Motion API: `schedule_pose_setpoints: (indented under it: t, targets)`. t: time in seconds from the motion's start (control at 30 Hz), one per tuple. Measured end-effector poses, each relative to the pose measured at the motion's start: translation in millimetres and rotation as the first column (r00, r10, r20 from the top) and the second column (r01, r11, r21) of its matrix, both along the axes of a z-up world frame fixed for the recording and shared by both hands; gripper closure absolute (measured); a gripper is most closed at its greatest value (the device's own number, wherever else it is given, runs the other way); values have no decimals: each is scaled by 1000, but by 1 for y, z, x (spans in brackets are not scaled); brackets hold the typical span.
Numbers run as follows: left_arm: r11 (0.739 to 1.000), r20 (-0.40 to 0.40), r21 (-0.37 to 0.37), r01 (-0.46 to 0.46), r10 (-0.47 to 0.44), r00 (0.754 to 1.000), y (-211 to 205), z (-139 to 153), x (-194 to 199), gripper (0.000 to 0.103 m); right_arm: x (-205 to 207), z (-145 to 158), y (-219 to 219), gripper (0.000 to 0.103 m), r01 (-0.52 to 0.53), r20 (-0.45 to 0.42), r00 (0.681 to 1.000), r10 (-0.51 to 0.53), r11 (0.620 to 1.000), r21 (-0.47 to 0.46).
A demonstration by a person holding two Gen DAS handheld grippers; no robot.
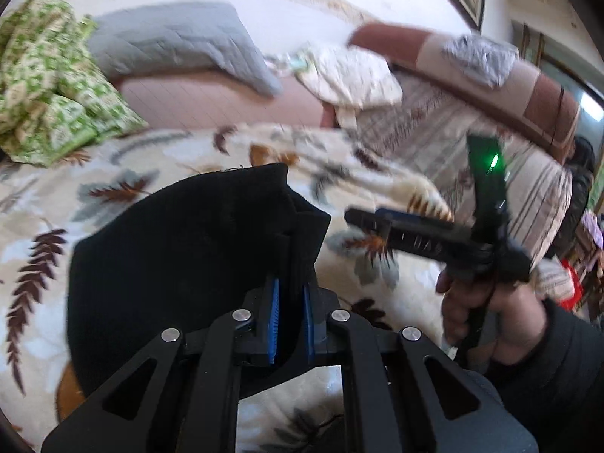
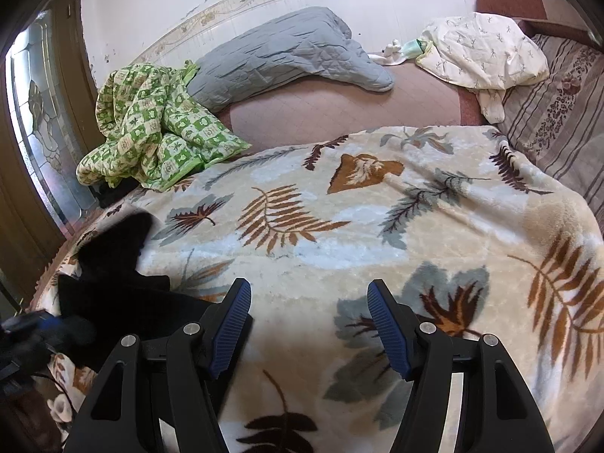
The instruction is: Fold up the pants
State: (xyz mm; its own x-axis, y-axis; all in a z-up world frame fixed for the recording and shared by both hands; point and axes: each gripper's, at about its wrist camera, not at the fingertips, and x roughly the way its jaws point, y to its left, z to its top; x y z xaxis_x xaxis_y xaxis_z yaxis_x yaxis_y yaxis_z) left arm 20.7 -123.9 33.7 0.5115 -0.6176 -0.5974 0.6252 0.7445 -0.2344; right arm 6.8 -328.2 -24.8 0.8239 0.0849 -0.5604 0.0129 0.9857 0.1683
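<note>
The black pants (image 1: 181,245) lie bunched on a leaf-patterned blanket (image 1: 94,188), with a thick fold rising between the blue pads of my left gripper (image 1: 290,302), which is shut on it. In the right wrist view the pants (image 2: 113,287) sit at the blanket's left edge, and the left gripper (image 2: 34,328) is a dark blur beside them. My right gripper (image 2: 309,302) hovers open over bare blanket (image 2: 339,226) with nothing between its fingers. From the left wrist view the right gripper (image 1: 362,222) is to the right of the pants and apart from them, held by a hand (image 1: 490,313).
A green checked quilt (image 2: 151,132) is heaped at the back left and a grey quilt (image 2: 283,53) lies against the wall. A white cloth (image 2: 483,53) and a striped cushion (image 2: 558,113) are at the back right. A glazed door (image 2: 37,113) stands at the left.
</note>
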Motion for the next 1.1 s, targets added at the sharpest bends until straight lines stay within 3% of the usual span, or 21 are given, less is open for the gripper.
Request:
schedule_pose_setpoints:
  t: [0.2,0.23,0.33,0.47,0.53,0.63,0.7,0.77,0.8,0.83,0.9,0.97,1.03,1.1]
  targets:
    - [996,-100,82,44,-36,994,-22,-26,19,94,4,-3,-1,37,5,-19,1000,-5,1000,0]
    - [995,-124,79,57,-47,991,-23,-29,21,94,4,-3,1,37,4,-21,1000,-4,1000,-8]
    - [984,-197,48,171,-159,968,-27,-36,19,78,5,-5,8,37,-5,-26,1000,4,999,-42]
    - [960,-228,-11,281,-276,934,-14,-28,8,76,7,-7,12,37,-12,-32,999,10,998,-59]
    - [970,-215,-34,241,-243,946,11,-17,7,74,6,-7,12,37,-13,-28,1000,11,998,-58]
    - [992,-162,-91,91,-105,981,67,2,13,68,-1,2,13,37,-63,35,997,64,998,-24]
    - [986,-160,-159,-52,26,987,111,6,19,68,-9,11,26,37,-182,91,979,185,983,-33]
    - [965,-209,-209,-158,114,971,140,-2,23,70,-12,15,53,38,-359,97,925,367,929,-92]
    - [963,-223,-207,-170,123,967,141,-7,22,74,-10,12,65,41,-418,72,901,427,902,-110]
    - [967,-236,-204,-154,104,966,137,-12,21,85,-7,7,77,46,-479,31,874,486,869,-124]
    - [979,-245,-161,-127,85,966,122,-21,18,94,3,-12,97,66,-566,-98,824,557,814,-133]
    - [990,-274,-91,-108,79,959,108,-40,19,100,15,-40,98,67,-553,-240,822,517,826,-111]
    - [992,-282,-63,-111,89,955,98,-60,17,102,18,-48,80,66,-521,-239,827,509,853,15]
    - [991,-268,-76,-110,86,959,96,-60,17,102,16,-52,76,66,-516,-262,823,503,856,25]
